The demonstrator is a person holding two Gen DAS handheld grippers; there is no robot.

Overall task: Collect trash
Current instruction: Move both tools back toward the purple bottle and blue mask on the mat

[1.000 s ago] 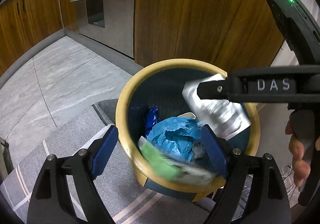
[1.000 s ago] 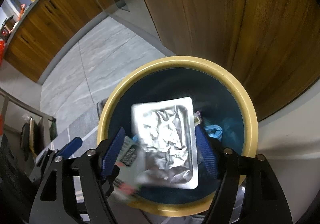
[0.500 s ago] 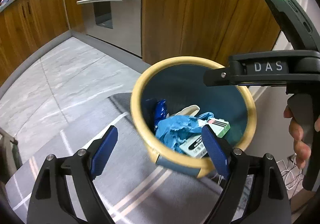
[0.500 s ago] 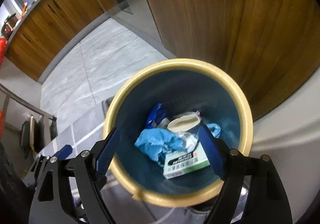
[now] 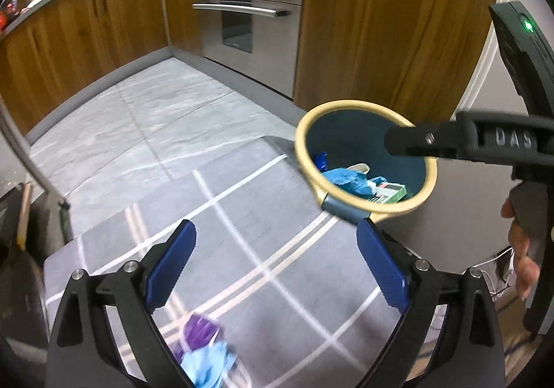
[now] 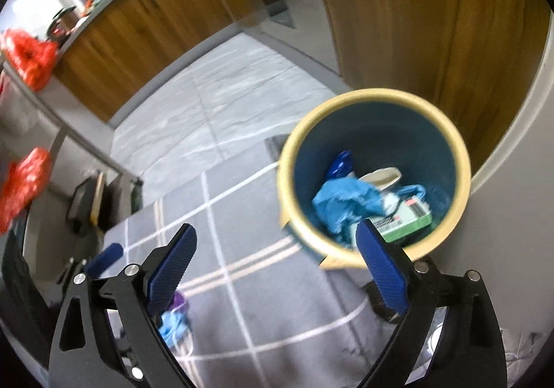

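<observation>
Now both of my tools are empty. My left tool (image 5: 275, 265) has its blue pads wide apart with nothing between them, and its jaws have just been opening. My right tool (image 6: 277, 263) is the same: jaws just opened wider, nothing in them. I think they are open like this because the trash they carried is let go and I want them ready for the next piece. The bin (image 6: 446, 118) with the yellow rim stands on the floor beside the wooden cabinet (image 5: 398, 24), at the corner of the grey rug (image 5: 242, 215). Inside it I can see a crumpled blue wrapper (image 6: 341, 202), a small green and white box (image 6: 405, 220) and a pale cup (image 6: 379, 177). They lie low in the bin, so they should stay put. More trash is not yet picked up: a purple and light blue bundle (image 5: 204, 350) lies on the rug, near the bottom of both views and well apart from the bin. It looks blurry, so I cannot tell just what it is. I guess it is my next job.
</observation>
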